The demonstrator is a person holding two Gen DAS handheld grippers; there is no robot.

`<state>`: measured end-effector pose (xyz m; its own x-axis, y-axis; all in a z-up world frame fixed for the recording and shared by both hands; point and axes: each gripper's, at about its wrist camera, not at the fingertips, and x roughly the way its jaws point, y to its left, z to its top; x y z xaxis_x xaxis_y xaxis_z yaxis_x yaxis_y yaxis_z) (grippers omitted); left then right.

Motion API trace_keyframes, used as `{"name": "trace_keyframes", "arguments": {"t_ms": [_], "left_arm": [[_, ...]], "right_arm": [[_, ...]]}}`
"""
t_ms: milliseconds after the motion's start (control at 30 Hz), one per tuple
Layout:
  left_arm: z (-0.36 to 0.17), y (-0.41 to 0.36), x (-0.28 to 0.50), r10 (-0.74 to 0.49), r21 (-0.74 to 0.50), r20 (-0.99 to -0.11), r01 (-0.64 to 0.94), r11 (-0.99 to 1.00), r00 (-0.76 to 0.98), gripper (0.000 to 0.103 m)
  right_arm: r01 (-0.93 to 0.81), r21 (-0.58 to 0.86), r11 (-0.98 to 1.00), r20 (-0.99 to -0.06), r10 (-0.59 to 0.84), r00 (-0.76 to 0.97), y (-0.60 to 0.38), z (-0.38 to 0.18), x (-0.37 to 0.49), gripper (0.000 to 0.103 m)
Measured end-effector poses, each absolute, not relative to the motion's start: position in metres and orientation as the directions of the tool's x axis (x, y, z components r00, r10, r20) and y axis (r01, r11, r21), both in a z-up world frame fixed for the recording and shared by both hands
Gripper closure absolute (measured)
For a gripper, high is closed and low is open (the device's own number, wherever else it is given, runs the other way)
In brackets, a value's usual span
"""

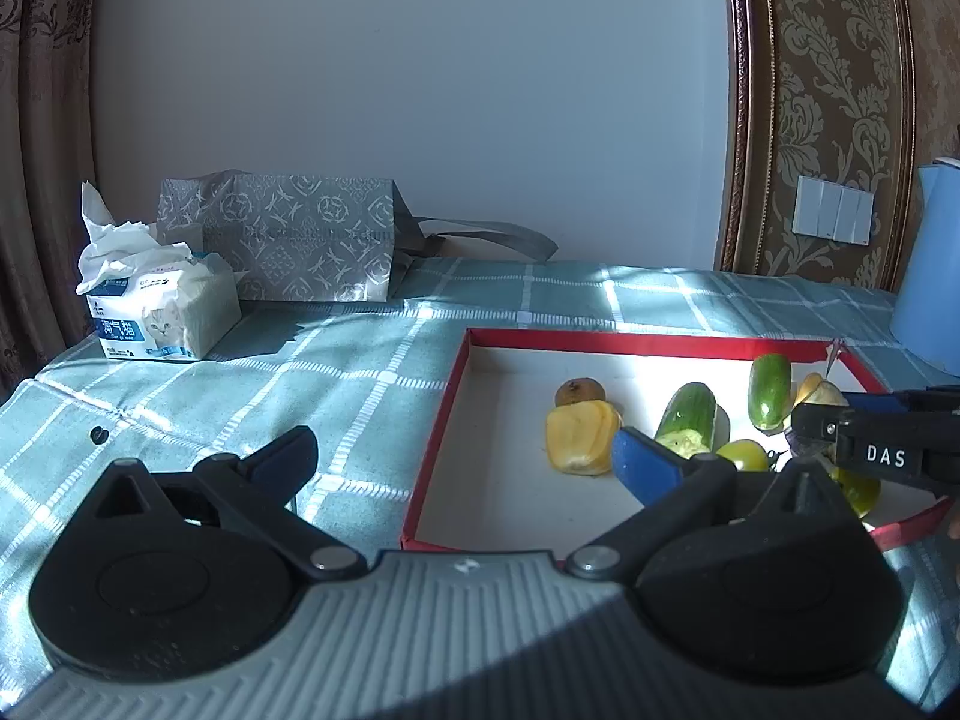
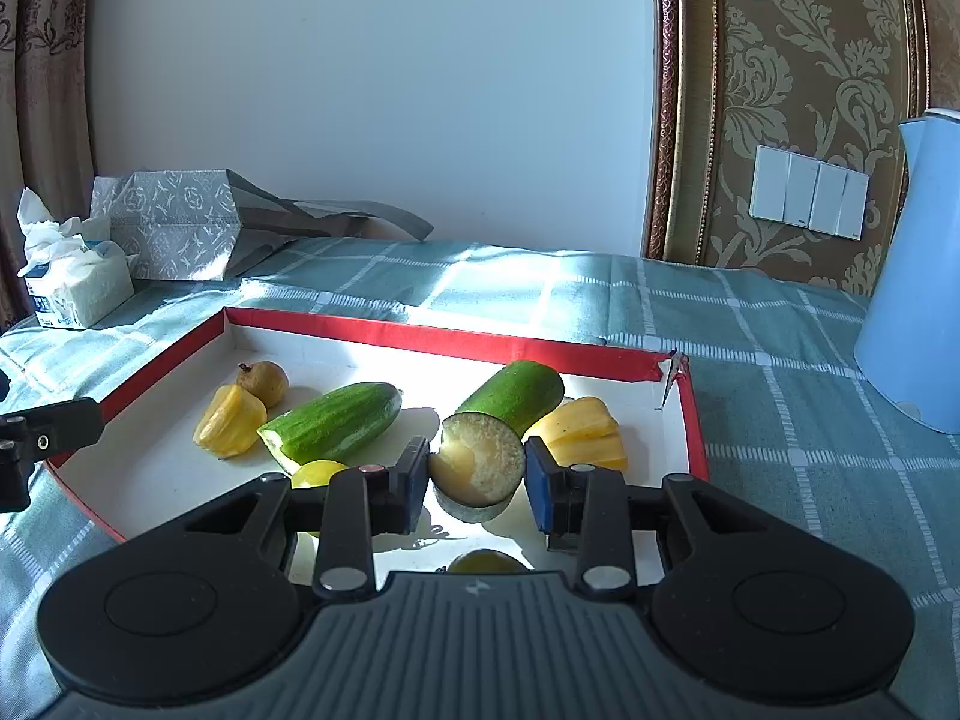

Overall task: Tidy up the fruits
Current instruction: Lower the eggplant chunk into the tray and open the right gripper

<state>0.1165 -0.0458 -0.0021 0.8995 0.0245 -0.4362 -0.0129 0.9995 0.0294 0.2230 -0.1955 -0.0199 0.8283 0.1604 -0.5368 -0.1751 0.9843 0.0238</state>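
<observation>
Right wrist view: the right claw (image 2: pixel 477 483) is seen clamped on the cut end of a cucumber half (image 2: pixel 510 414), its blue pads pressed against either side of the pale, seeded face. This piece lies tilted inside a shallow red-rimmed box (image 2: pixel 420 333) with a white floor, set on a surface covered by a teal checked cloth (image 2: pixel 780 420). A second cucumber half (image 2: pixel 336 423) is found to its left, a yellow jackfruit-like piece (image 2: pixel 231 420) and a small brown fruit (image 2: pixel 264 383) further left, and another yellow piece (image 2: pixel 585 435) just beside the held cucumber on the right. A yellow-green round fruit (image 2: pixel 318 473) is partly hidden behind the left finger, and another (image 2: pixel 486 561) shows just below the claw.

From the left wrist, the left claw (image 1: pixel 465 462) is seen with its jaws wide apart, nothing between them, one finger over the cloth and the other over the box's near corner. A tissue pack (image 1: pixel 159 312), a patterned grey bag (image 1: pixel 288 240) and a blue kettle (image 1: pixel 930 276) are placed around the edges.
</observation>
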Motion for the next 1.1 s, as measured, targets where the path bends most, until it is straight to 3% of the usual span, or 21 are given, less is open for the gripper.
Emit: {"name": "trace_keyframes", "arguments": {"t_ms": [733,967,1100], "left_arm": [[0.001,-0.049,0.113,0.011,0.032,-0.428,0.002,0.999,0.904,0.000],[0.000,-0.050,0.113,0.003,0.032,-0.434,0.012,0.999,0.901,0.000],[0.000,-0.050,0.113,-0.002,0.031,-0.436,0.017,0.999,0.900,0.000]], "right_arm": [[-0.241,0.046,0.970,-0.559,0.225,0.798,-0.176,-0.029,0.240,0.069],[-0.212,0.049,0.976,-0.567,0.201,0.798,-0.180,-0.029,0.237,0.051],[-0.206,0.044,0.978,-0.529,0.198,0.825,-0.183,-0.016,0.225,0.045]]}}
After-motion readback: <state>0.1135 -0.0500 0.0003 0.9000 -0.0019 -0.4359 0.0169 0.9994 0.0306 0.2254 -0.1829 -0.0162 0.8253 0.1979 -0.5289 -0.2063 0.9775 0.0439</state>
